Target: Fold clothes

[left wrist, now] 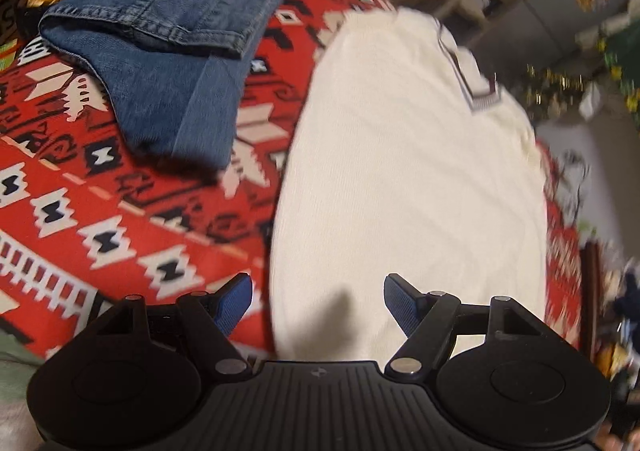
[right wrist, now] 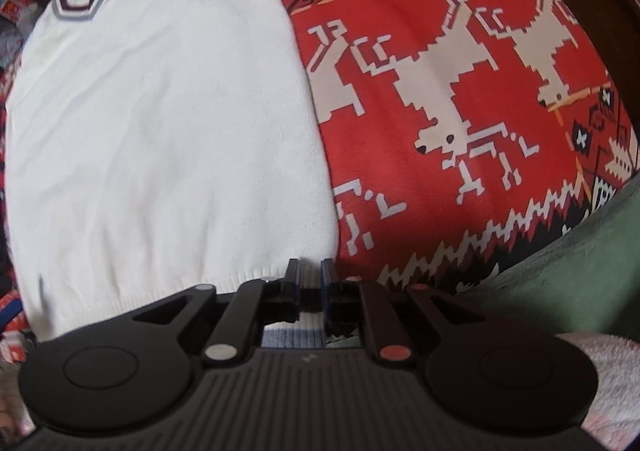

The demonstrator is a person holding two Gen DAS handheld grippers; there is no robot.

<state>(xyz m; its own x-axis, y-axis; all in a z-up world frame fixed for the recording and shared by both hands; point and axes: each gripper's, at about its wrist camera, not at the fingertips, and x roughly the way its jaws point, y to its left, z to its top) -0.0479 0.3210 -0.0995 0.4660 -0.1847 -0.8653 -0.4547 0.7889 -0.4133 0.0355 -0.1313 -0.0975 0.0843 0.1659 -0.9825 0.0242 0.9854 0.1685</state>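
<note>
Cream sweater lies flat on the red patterned blanket, V-neck collar at the far end, ribbed hem nearest you, sides look already turned in, so probably staged for a bottom-up fold. Your right gripper sits at the hem's right corner, jaws nearly closed with the ribbed edge between them; can't tell if the pads actually pinch it. Your left gripper hangs released, 2 blue pads wide apart above the near end of the sweater, nothing between them. Folded jeans sit apart to the left, likely finished. Green fabric near right edge.
</note>
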